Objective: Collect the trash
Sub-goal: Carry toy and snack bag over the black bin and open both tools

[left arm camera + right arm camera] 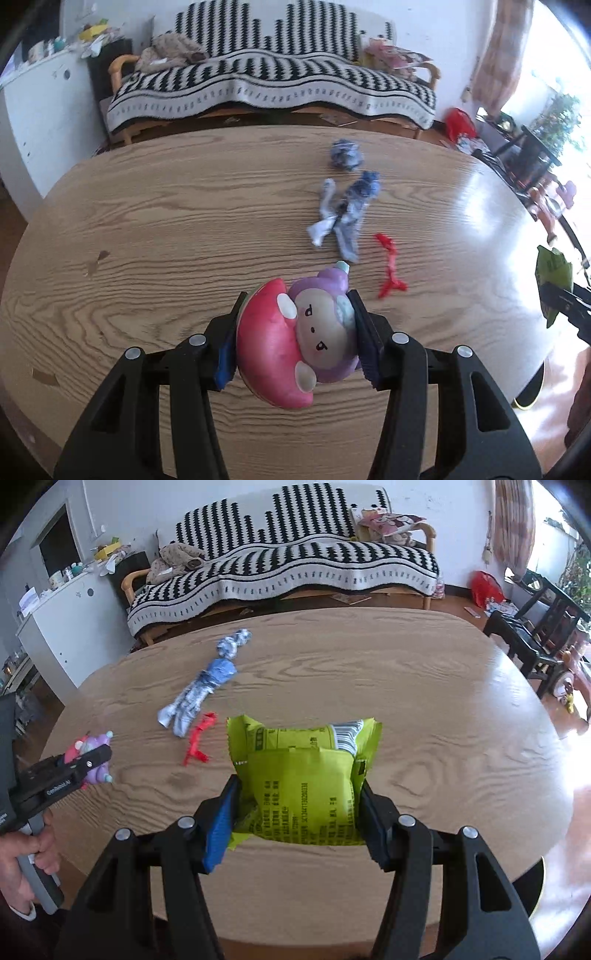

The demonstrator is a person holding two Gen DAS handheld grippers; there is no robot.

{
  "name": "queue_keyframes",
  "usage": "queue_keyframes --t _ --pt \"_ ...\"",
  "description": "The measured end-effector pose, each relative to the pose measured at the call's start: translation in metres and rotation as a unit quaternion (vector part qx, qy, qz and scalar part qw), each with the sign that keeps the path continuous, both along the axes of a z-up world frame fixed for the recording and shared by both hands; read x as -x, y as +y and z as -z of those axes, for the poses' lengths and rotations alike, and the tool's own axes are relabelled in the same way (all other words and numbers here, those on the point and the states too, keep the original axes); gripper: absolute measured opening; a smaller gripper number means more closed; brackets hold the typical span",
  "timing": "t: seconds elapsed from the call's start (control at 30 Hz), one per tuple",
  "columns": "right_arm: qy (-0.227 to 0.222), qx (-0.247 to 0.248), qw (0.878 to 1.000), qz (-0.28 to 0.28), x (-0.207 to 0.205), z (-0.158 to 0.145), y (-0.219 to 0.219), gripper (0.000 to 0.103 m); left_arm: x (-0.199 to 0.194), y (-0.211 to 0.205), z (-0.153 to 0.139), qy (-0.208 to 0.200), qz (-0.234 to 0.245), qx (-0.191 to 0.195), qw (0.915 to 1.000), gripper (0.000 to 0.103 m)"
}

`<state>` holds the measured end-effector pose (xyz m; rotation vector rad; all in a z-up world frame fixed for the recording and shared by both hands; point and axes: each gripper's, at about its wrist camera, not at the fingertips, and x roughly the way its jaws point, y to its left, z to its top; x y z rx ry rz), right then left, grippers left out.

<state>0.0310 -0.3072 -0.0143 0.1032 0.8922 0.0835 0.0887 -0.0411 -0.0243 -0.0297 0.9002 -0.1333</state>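
Left wrist view has the left gripper (pixel 295 332) clamped on a squishy toy (pixel 295 343) — pink mushroom-style cap, purple body, little cartoon face — with both pads pressing its sides, held up over the wooden table (pixel 147 229). Further out on the tabletop sit a crumpled blue-and-white paper ball (pixel 346 154), a twisted wad of the same stuff (pixel 345 216) nearer in, and a red plastic scrap (pixel 388 266) just beside that wad. All three lie loose, apart from either gripper.

Right wrist view shows the right gripper (pixel 299 812) squeezed onto a lime green snack wrapper (pixel 306 775) — folded over, barcode at the far edge, also lifted above the table. A hand (pixel 26 864) grips the other tool's handle at the left edge of this view. Behind the table there's a sofa (pixel 295 565) under a black-and-white blanket.
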Motion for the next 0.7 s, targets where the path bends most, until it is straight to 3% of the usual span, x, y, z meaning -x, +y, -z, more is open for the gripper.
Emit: queue_keyframes --t 0.4,0.7 --pt "-0.003 0.011 0.995 0.096 0.055 -0.003 -0.120 0.059 0.000 -0.059 -0.007 -0.017 0.051 0.024 0.9983 0.051" --pt "0.002 -0.008 0.979 0.206 0.112 0.006 -0.235 0.059 0.030 -0.168 -0.016 -0.036 0.167 0.050 0.9841 0.052"
